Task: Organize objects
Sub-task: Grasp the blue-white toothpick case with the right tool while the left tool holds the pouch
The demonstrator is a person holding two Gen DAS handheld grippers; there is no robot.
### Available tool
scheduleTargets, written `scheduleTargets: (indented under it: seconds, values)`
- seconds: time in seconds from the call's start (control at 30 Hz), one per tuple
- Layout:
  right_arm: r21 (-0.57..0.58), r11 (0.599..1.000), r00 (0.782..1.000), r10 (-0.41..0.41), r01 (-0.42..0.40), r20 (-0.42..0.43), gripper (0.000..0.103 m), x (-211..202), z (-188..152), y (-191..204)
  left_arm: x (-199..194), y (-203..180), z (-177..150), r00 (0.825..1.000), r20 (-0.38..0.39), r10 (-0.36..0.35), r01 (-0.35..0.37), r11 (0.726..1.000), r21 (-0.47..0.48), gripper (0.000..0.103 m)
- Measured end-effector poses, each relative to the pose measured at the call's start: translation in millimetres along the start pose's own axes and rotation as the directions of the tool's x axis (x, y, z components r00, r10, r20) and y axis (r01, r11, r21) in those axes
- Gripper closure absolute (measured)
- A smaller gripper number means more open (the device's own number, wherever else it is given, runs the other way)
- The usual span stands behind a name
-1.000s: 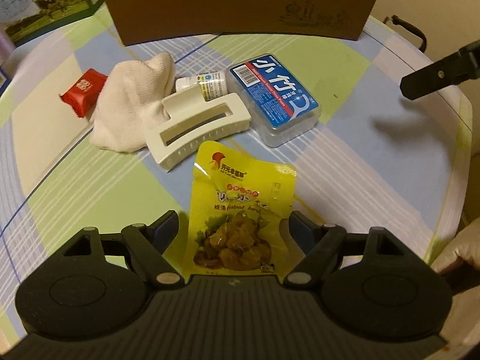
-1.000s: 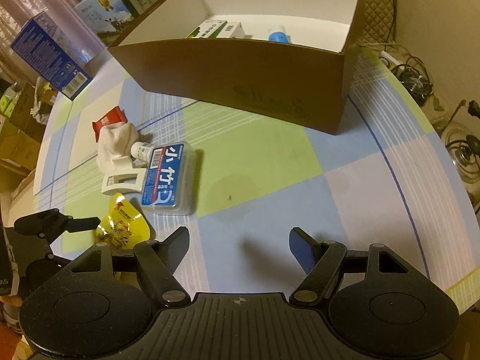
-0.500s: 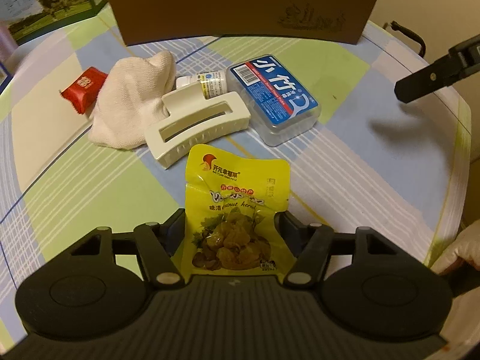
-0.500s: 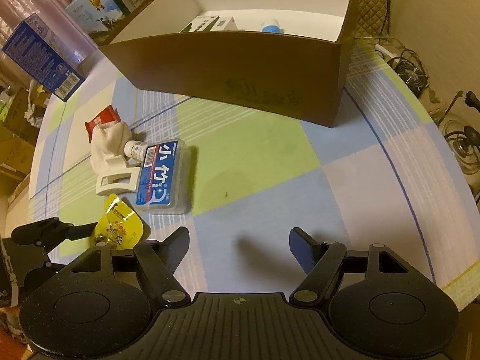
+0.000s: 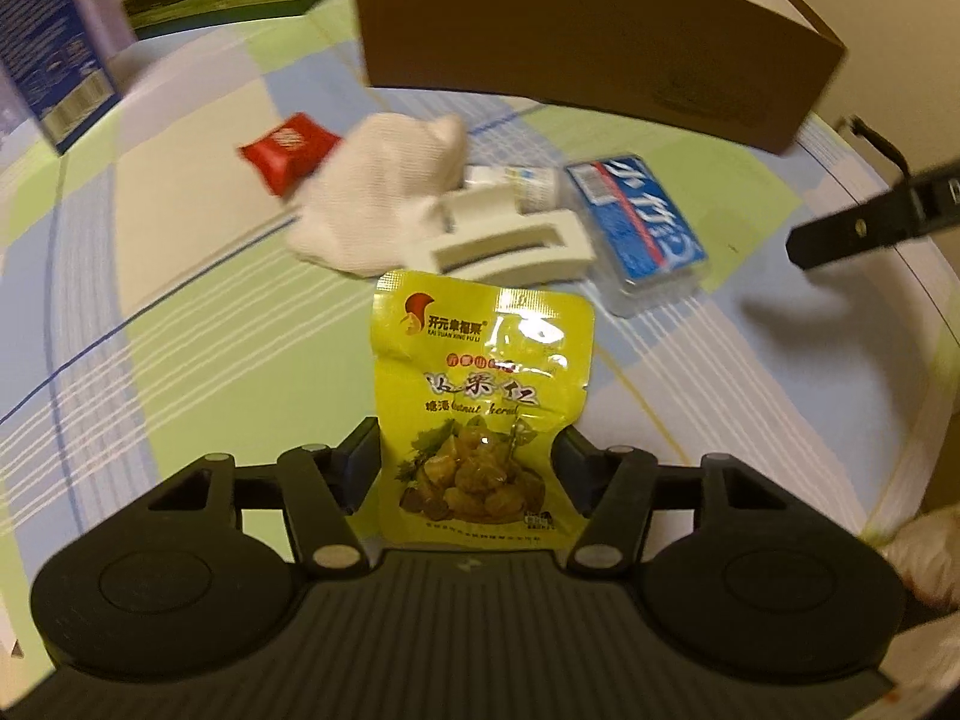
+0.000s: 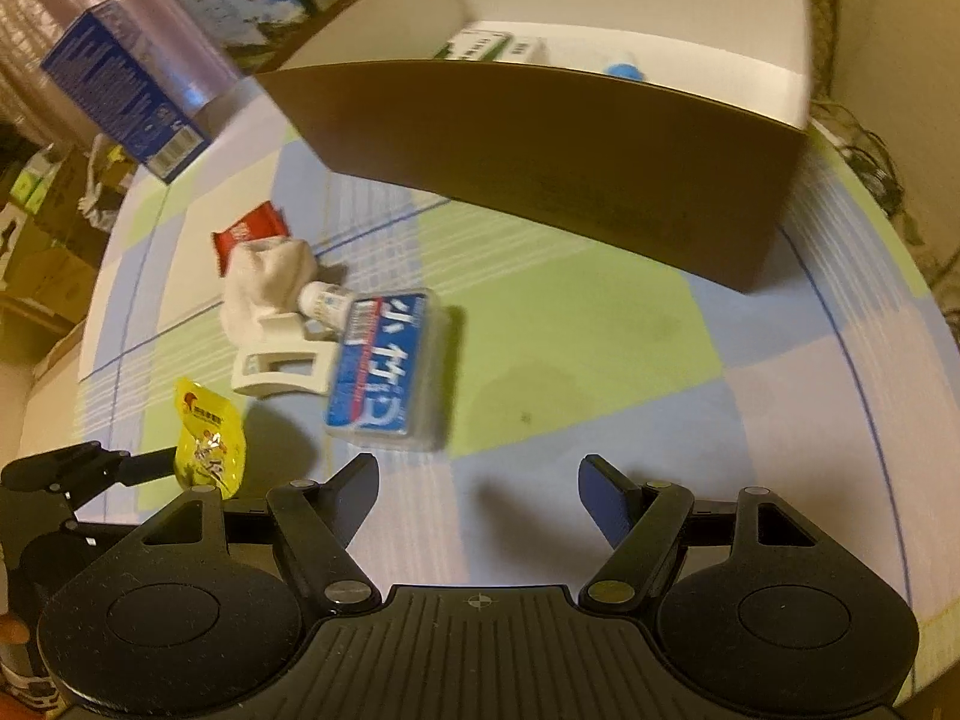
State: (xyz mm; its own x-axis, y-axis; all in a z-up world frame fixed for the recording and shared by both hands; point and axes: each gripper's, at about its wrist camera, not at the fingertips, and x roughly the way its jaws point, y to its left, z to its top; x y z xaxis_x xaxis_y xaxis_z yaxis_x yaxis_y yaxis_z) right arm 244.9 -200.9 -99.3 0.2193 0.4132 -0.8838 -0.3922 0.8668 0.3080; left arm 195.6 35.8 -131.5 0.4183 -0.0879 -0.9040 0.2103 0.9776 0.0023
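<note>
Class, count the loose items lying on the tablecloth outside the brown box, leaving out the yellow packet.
5: red packet, white cloth, small bottle, cream clip, blue-labelled case, all clustered left of the box. The cloth may hide more.

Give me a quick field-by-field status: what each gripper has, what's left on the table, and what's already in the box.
left gripper: jaws shut on the yellow foil snack pouch, raised off the cloth
right gripper: jaws open, holding nothing, above the checked tablecloth
loose on table: red snack packet, white knitted cloth, small white bottle, cream hair claw clip, clear case with blue label
brown cardboard box: open top; green-and-white carton and a blue-capped item inside
</note>
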Motion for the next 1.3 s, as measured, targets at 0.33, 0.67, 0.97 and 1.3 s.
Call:
scheduleTargets:
  seconds: [0.33, 0.67, 0.97, 1.3]
  values:
    - [-0.159, 0.987, 1.0, 0.026, -0.028, -0.015, 0.032, 45.2, 11.6, 47.2, -6.0, 24.2, 6.1, 0.999, 0.002, 0.053, -0.053, 0.992, -0.115, 0.046]
    - [-0.255, 0.966, 0.999, -0.048, 0.045, -0.006, 0.034, 78.7, 10.5, 62.5, -1.5, 37.3, 5.3, 0.997, -0.022, 0.068, -0.071, 0.982, -0.172, 0.046]
    - [-0.184, 0.981, 0.998, -0.067, 0.067, 0.007, 0.041, 67.6, 19.5, 21.1, -0.2, 48.8, 6.6, 0.997, -0.022, 0.069, -0.072, 0.98, -0.184, 0.046]
    - [-0.325, 0.944, 0.997, -0.049, 0.063, 0.052, 0.041, 87.9, 34.5, 42.1, 2.3, 60.4, 10.4, 0.997, -0.022, 0.073, -0.076, 0.978, -0.195, 0.046]
